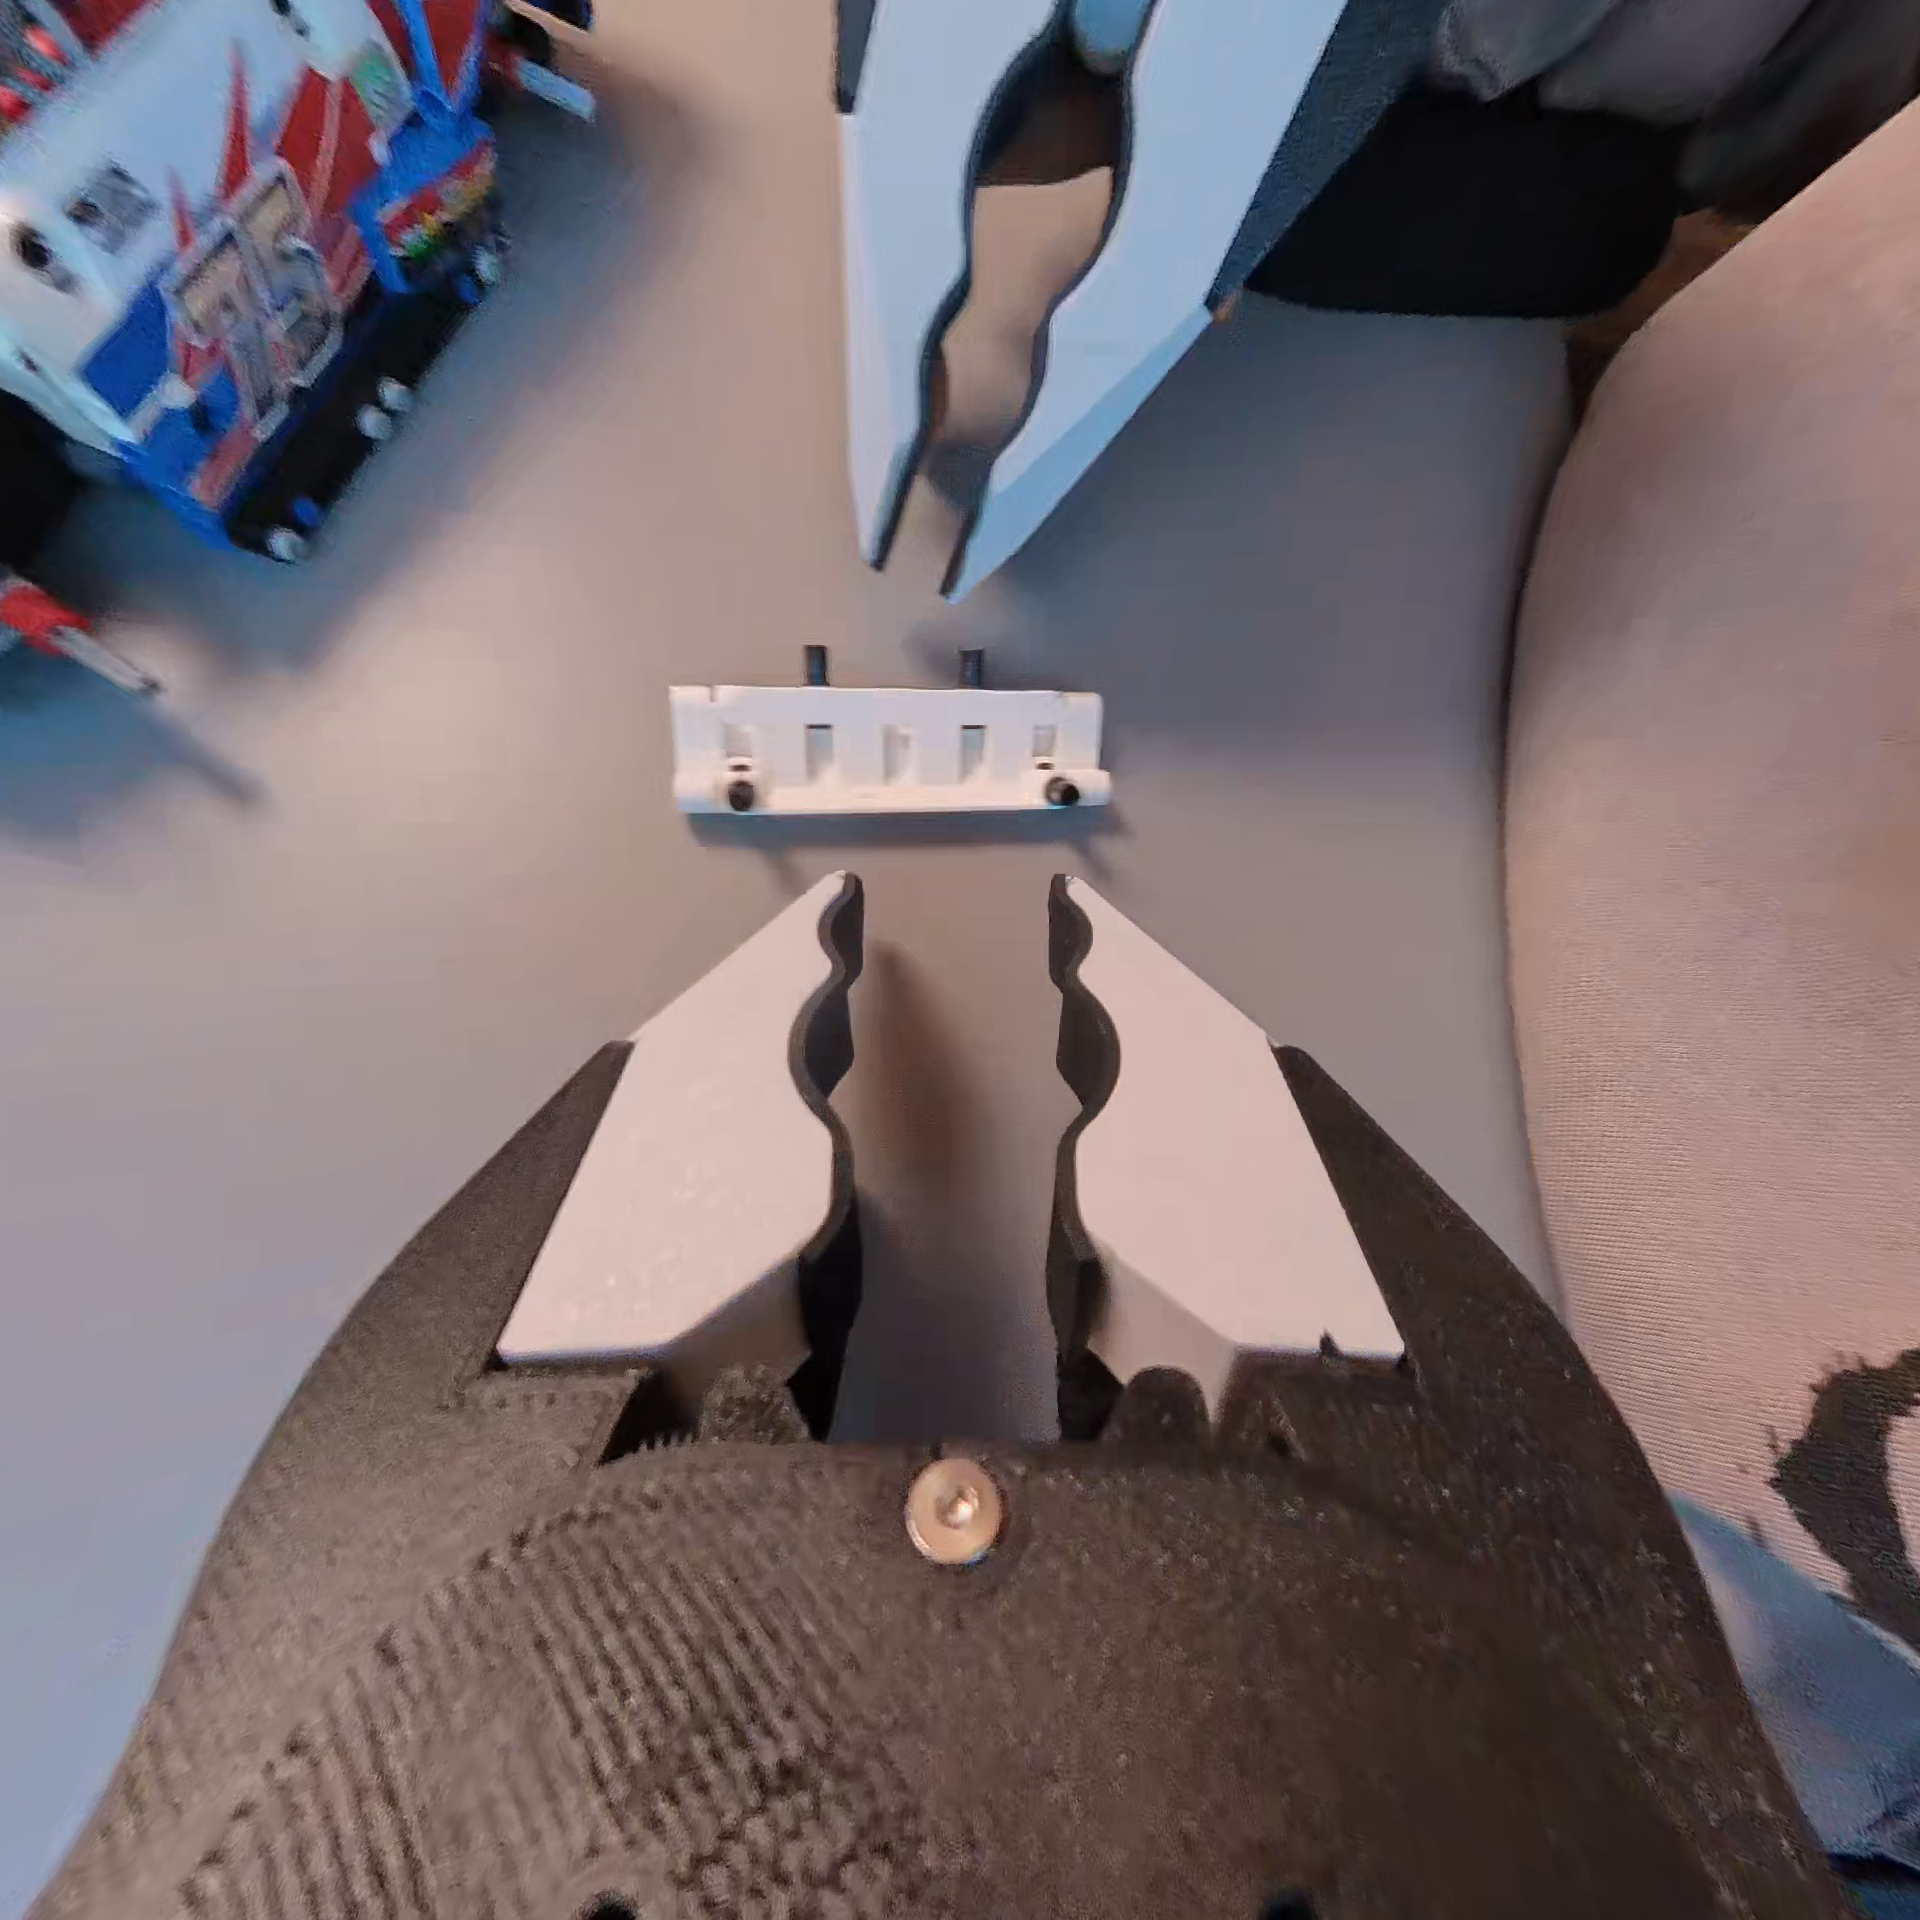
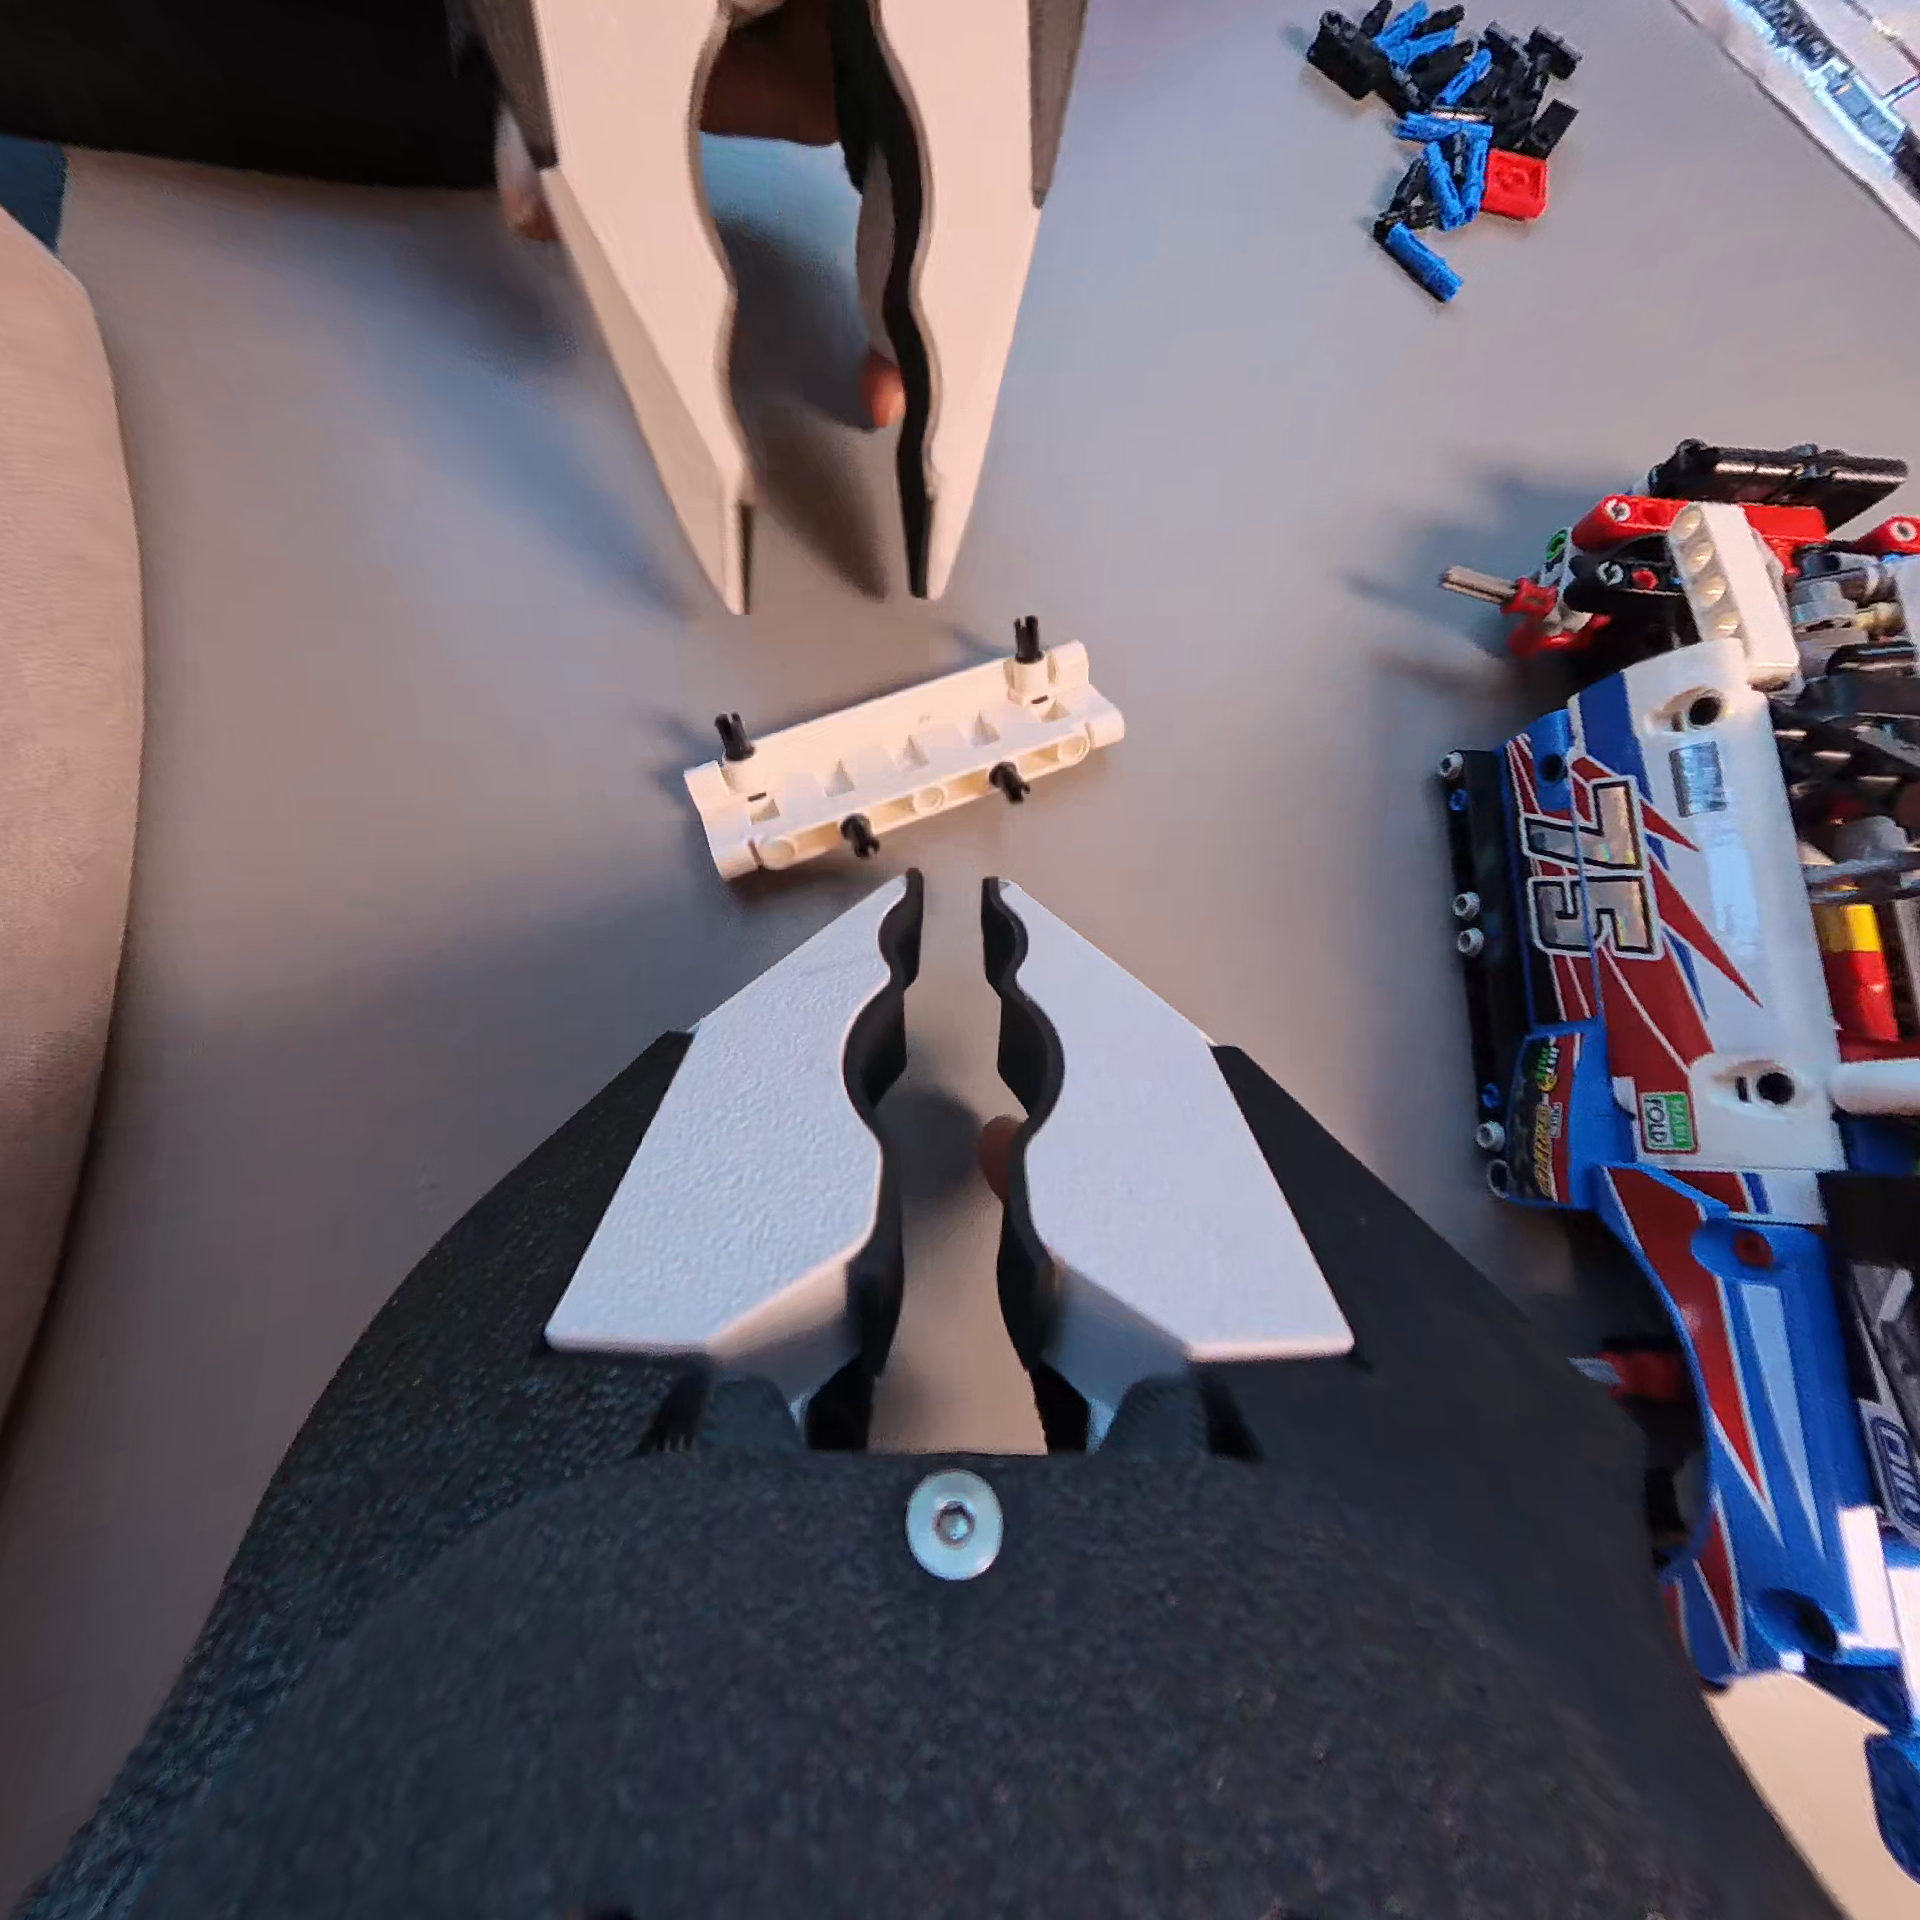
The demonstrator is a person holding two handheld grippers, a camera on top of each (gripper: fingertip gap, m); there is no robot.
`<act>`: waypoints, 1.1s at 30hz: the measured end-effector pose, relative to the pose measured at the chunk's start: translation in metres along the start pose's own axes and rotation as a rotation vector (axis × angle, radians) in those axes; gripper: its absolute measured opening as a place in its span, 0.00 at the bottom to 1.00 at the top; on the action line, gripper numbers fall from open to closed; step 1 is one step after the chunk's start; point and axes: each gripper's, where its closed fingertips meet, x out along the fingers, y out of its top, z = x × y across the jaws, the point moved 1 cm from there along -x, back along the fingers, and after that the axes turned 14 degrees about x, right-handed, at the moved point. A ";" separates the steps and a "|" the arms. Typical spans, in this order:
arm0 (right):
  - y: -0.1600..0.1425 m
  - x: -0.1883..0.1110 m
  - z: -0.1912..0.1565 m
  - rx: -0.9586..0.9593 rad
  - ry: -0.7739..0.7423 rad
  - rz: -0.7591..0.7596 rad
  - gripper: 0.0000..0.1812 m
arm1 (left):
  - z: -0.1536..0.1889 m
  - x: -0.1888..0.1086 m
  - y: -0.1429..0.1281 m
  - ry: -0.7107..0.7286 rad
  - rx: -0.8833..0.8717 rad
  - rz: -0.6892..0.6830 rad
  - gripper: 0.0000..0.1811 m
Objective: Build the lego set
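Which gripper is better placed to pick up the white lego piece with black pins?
Left gripper, probably: it faces the white lego piece squarely and gapes wider than the right gripper.

Opposed close views, shared white piece [image 1: 888, 750]

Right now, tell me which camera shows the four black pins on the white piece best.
The right wrist view: the white piece lies angled there, so all four black pins stand out. The left wrist view sees it square-on: two pins face the camera, and two behind barely show above its far edge.
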 end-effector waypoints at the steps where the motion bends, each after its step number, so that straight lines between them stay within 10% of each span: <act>1: -0.002 0.000 0.000 -0.005 0.019 -0.008 0.06 | 0.008 0.002 0.002 -0.035 -0.030 0.012 0.20; 13: 0.002 0.017 -0.049 -0.143 0.147 -0.065 0.03 | 0.014 0.012 0.009 -0.005 -0.054 -0.013 0.32; 24: 0.004 0.004 0.004 -0.158 0.126 -0.068 0.32 | 0.004 0.010 -0.001 -0.045 0.280 -0.067 0.07; 33: -0.001 0.015 0.006 -0.186 0.160 -0.170 0.14 | -0.025 0.003 0.002 -0.087 0.404 0.009 0.07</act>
